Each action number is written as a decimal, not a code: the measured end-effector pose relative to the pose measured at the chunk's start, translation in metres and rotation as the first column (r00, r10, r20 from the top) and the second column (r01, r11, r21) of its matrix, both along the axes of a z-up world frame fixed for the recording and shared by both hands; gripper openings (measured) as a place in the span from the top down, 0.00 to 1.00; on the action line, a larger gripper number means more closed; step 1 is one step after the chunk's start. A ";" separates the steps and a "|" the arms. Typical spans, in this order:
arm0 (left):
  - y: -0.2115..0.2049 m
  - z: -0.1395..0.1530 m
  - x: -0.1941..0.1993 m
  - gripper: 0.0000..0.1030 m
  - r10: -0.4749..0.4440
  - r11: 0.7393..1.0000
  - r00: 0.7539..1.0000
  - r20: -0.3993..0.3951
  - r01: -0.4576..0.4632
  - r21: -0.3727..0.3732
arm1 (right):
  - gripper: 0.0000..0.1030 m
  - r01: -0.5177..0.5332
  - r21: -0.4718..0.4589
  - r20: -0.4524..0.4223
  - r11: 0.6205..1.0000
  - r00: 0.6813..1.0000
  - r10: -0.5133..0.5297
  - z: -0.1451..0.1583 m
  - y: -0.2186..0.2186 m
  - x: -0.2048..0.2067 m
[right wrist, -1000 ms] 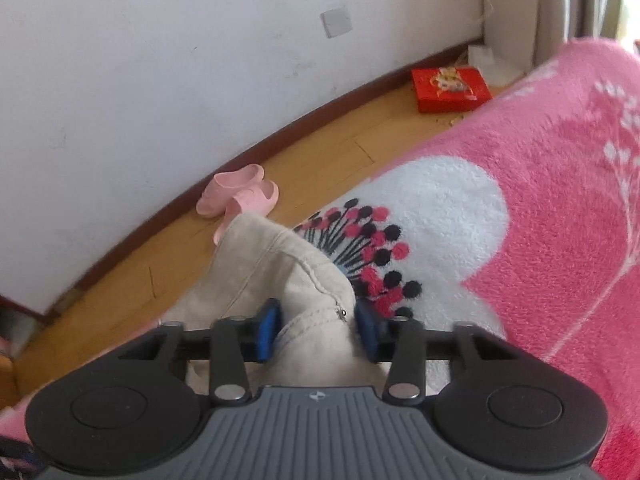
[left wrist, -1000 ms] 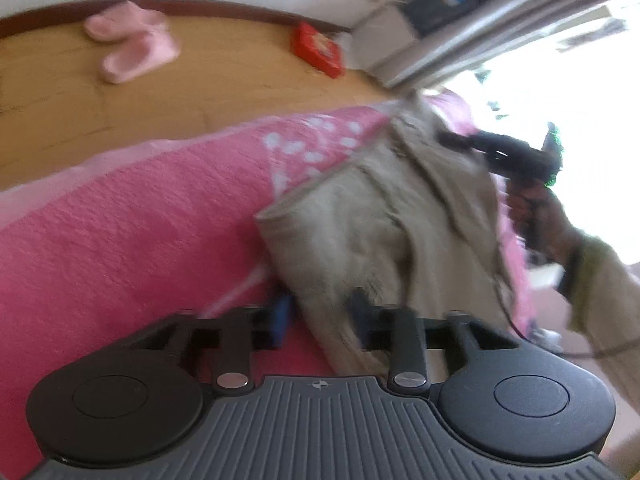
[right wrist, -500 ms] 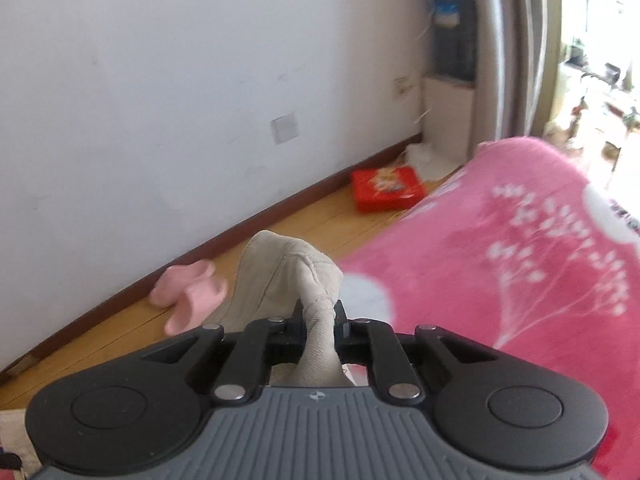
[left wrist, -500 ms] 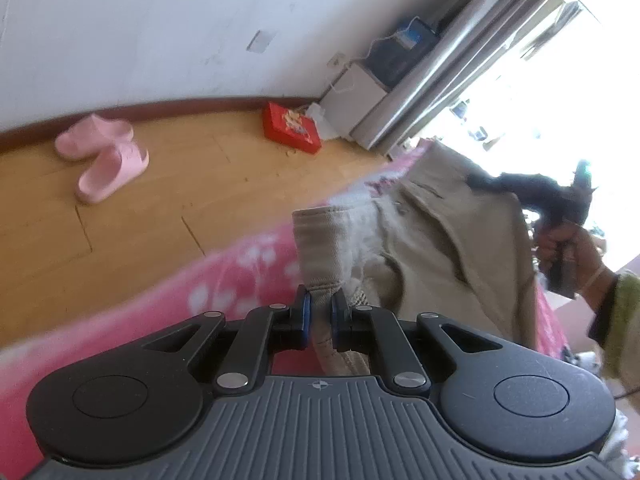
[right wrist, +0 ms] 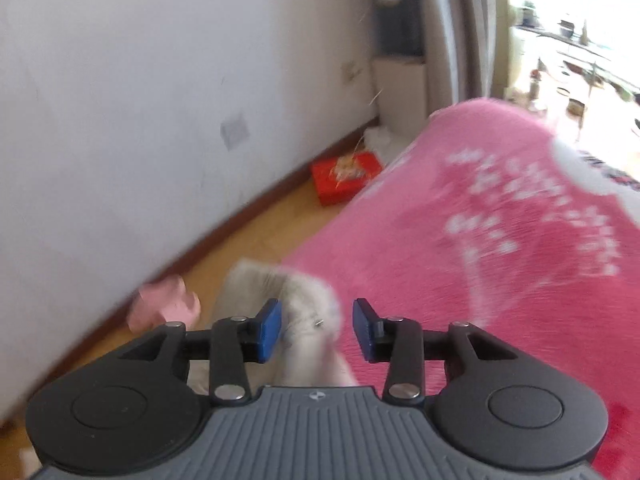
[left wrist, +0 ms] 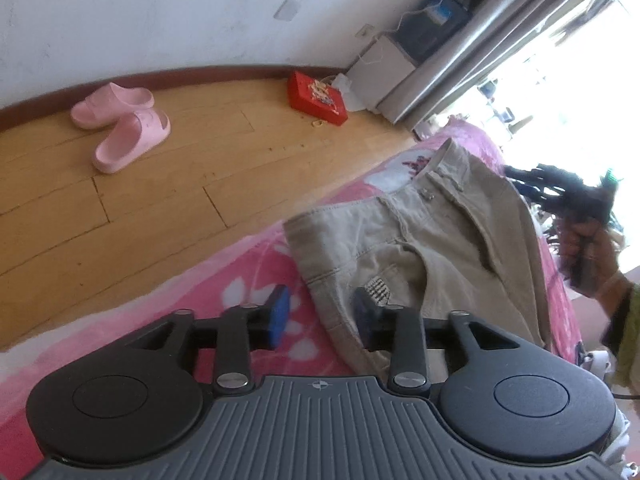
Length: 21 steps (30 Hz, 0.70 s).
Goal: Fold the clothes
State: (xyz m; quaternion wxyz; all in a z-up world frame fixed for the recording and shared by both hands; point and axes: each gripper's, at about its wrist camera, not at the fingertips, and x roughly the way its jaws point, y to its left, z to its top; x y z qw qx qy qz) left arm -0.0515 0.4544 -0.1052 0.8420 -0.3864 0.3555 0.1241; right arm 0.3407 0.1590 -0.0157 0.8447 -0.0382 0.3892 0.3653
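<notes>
Hovering low over the edge of the bed, the left gripper [left wrist: 320, 318] points across the pink blanket [left wrist: 256, 280] with its jaws spread wide, holding nothing. The khaki trousers [left wrist: 420, 240] lie spread on the blanket right ahead; the bottom edge of the cloth runs between the blue pads [left wrist: 279, 312], though I cannot tell whether either pad touches it. Over on the right side of that view a hand [left wrist: 588, 248] grips the handle of the right gripper, raised beside the waistband end of the trousers. From the right wrist, the right gripper [right wrist: 317, 330] is tilted toward the wall, jaws wide apart as well, a blurred bunch of the pale cloth sitting loose in the gap. Pink slippers [left wrist: 120, 130] and a red box [left wrist: 318, 98] sit on the wooden floor [left wrist: 160, 208] beyond.
</notes>
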 end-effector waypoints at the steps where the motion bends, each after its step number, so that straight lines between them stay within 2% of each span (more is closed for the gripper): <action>1: 0.001 0.003 -0.005 0.65 0.007 1.000 1.000 0.009 -0.007 0.008 | 0.59 0.018 0.019 -0.003 1.000 1.000 -0.018 0.010 -0.013 -0.002; 5: 0.003 0.021 -0.019 0.65 0.026 0.999 0.997 0.079 -0.029 0.035 | 0.59 0.090 0.094 -0.018 0.991 0.996 -0.089 0.052 -0.066 -0.010; 6: 0.000 0.026 -0.017 0.65 -0.002 0.999 0.994 0.106 -0.003 0.046 | 0.59 0.110 0.107 -0.018 0.988 0.994 -0.109 0.063 -0.081 -0.015; 8: -0.011 0.036 -0.003 0.65 -0.087 0.995 0.984 0.157 0.077 0.070 | 0.58 0.171 0.067 0.045 0.983 0.984 -0.174 0.095 -0.138 -0.048; 10: -0.028 0.042 0.020 0.64 -0.197 0.980 0.958 0.211 0.186 0.073 | 0.58 0.253 -0.009 0.101 0.968 0.963 -0.250 0.120 -0.192 -0.086; 12: -0.051 0.045 0.051 0.64 -0.317 0.947 0.909 0.271 0.317 0.043 | 0.58 0.348 -0.105 0.147 0.932 0.932 -0.332 0.138 -0.244 -0.122; 15: -0.096 0.046 0.101 0.64 -0.482 0.863 0.808 0.338 0.505 0.023 | 0.58 0.504 -0.228 0.204 0.833 0.861 -0.466 0.148 -0.311 -0.170; 18: -0.147 0.046 0.148 0.64 -0.625 0.741 0.688 0.370 0.671 0.004 | 0.58 0.657 -0.269 0.263 0.705 0.754 -0.602 0.152 -0.366 -0.210; 21: -0.192 0.043 0.179 0.64 -0.729 0.625 0.579 0.364 0.781 0.010 | 0.58 0.767 -0.285 0.312 0.575 0.641 -0.701 0.155 -0.408 -0.244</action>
